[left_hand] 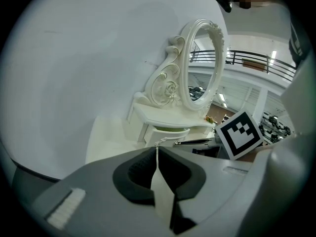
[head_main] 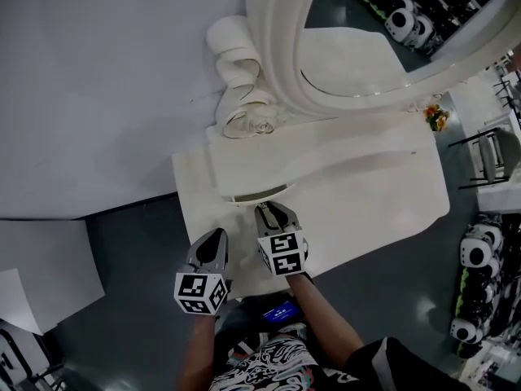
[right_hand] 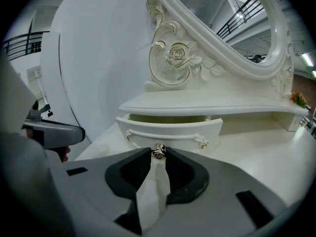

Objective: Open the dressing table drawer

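Observation:
A small white dressing table (head_main: 342, 149) with an oval mirror (head_main: 383, 23) stands on a white platform. Its curved drawer (right_hand: 170, 131) is out a little, with a dark gap showing behind its front. My right gripper (right_hand: 158, 154) is shut on the drawer's small metal knob (right_hand: 158, 151); in the head view it (head_main: 269, 208) reaches to the drawer front (head_main: 259, 194). My left gripper (head_main: 218, 236) hangs just left of it, short of the table. Its jaws (left_hand: 157, 149) are shut with nothing between them.
The platform (head_main: 391, 210) drops to dark floor at its front and right edges. A white wall stands behind. A small orange and green ornament (head_main: 436, 116) sits on the tabletop's right end. Panda toys (head_main: 472, 259) and a chair (head_main: 488, 153) lie at the right.

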A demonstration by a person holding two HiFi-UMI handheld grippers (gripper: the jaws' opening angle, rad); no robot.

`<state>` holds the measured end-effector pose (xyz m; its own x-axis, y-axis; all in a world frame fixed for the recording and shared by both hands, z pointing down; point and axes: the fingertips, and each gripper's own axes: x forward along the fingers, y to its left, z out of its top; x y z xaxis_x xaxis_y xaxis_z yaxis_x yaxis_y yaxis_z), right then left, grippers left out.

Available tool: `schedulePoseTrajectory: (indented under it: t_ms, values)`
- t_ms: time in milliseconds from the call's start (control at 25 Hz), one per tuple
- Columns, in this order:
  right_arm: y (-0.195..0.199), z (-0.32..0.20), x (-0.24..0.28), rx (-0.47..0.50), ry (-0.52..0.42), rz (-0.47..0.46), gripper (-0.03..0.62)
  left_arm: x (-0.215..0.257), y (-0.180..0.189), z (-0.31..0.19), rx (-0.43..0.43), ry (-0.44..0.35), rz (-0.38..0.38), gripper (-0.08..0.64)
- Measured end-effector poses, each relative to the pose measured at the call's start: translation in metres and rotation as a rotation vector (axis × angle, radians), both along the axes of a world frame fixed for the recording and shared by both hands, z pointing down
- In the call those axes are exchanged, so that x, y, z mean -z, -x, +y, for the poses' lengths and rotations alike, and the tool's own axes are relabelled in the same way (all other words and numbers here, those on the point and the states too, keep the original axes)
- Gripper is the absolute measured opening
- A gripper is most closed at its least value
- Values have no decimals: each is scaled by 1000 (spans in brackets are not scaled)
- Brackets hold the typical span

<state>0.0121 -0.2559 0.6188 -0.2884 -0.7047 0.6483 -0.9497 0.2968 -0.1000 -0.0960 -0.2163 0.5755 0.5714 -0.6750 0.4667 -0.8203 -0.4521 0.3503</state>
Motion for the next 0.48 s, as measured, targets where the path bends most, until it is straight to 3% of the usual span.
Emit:
schedulePoseTrajectory:
  t_ms: [480]
  values:
    - [-1,21,-1,-30,10,-4,96,0,7,9,-5,-2,3,14]
